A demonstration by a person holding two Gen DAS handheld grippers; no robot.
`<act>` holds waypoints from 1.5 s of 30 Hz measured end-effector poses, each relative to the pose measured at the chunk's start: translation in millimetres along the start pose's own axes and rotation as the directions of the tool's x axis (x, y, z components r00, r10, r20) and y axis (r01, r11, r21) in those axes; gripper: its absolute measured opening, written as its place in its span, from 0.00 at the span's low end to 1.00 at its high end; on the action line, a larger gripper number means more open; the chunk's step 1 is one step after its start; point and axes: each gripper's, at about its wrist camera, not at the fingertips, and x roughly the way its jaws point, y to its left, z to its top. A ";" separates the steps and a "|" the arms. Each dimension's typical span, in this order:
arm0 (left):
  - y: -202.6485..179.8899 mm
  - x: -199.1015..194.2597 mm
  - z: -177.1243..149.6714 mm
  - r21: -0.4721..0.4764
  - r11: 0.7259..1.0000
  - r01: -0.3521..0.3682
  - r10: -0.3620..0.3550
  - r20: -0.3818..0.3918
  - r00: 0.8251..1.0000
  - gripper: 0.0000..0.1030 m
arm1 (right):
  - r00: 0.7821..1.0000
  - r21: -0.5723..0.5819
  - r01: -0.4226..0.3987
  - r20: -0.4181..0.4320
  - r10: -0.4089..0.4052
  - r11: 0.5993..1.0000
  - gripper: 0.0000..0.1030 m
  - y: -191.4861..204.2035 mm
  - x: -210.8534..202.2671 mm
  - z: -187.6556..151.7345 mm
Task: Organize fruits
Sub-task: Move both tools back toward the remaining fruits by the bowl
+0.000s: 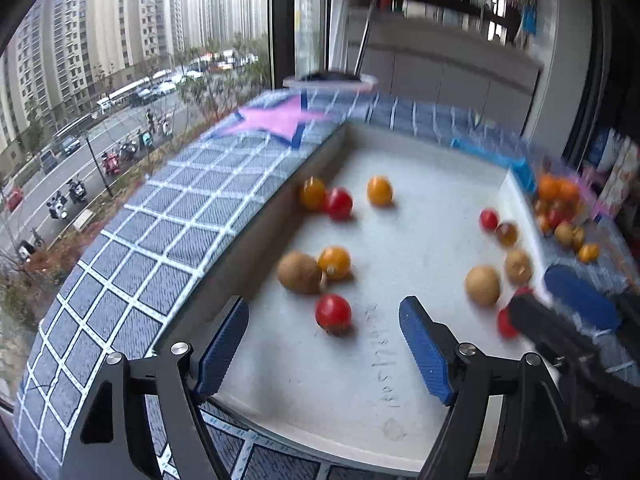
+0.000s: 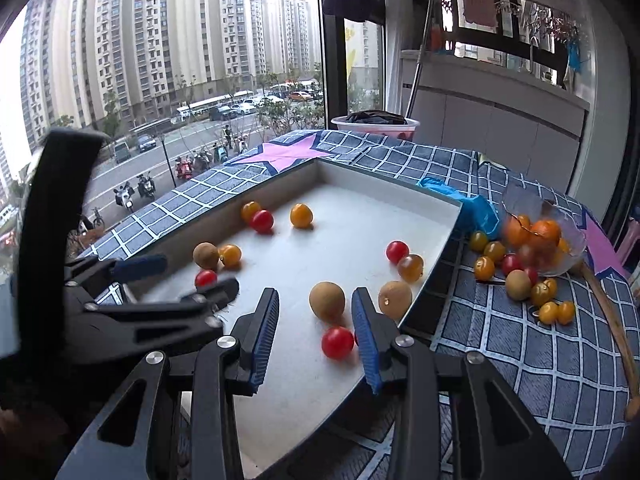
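Note:
A white tray [image 1: 400, 420] [image 2: 304, 412] on a blue checked cloth holds several red and orange cherry tomatoes and brown longans. My left gripper [image 1: 324, 322] is open over the tray's near left, with a red tomato [image 1: 333, 312] between its fingertips. It also shows in the right wrist view [image 2: 180, 276]. My right gripper [image 2: 316, 310] is open over the tray's near right, with a longan [image 2: 327, 300] and a red tomato [image 2: 337, 342] between its fingers. A tipped glass bowl [image 2: 548, 236] right of the tray spills several more fruits.
A blue plastic bag [image 2: 476, 208] lies at the tray's far right corner. A pink basin [image 2: 376, 124] stands beyond the cloth by the window. A wooden stick [image 2: 612, 320] lies along the cloth's right edge. White cabinets stand at the back.

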 end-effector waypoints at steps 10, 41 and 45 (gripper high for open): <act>-19.4 -19.6 -2.3 0.038 0.999 0.020 -0.022 0.047 0.999 0.77 | 1.000 0.075 0.017 0.022 -0.019 0.997 0.47 -44.2 -19.8 -7.7; -232.5 50.9 21.8 0.238 0.950 0.203 -0.174 -0.140 0.975 0.64 | 0.977 0.249 0.118 -0.201 -0.068 0.961 0.36 -240.5 18.1 -8.4; -238.4 56.4 29.3 0.256 0.938 0.234 -0.201 -0.146 0.969 0.55 | 0.980 0.258 0.063 -0.197 -0.011 0.964 0.28 -247.2 24.0 -4.9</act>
